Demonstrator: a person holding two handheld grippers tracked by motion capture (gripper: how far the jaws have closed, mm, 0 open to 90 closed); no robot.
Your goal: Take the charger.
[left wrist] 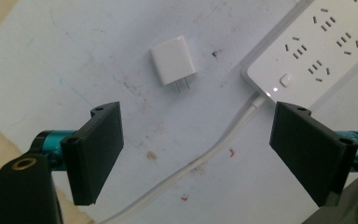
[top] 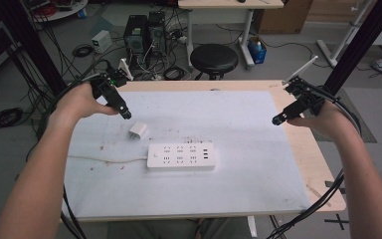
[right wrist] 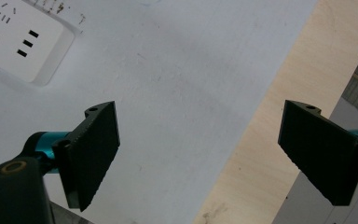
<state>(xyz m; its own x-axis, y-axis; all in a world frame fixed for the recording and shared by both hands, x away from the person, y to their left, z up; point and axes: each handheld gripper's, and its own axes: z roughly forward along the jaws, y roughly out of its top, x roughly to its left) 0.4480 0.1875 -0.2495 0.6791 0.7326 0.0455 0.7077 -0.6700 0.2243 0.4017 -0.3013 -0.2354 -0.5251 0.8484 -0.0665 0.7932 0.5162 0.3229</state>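
Where it lies flat: charger [left wrist: 173, 60] white, square, two-pronged.

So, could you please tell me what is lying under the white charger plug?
The charger plug lies directly on the white mat covering the wooden table, prongs toward the power strip. Nothing else shows beneath it; the mat patch it covers is hidden.

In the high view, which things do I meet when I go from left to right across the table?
left gripper → white charger plug → white power strip → right gripper
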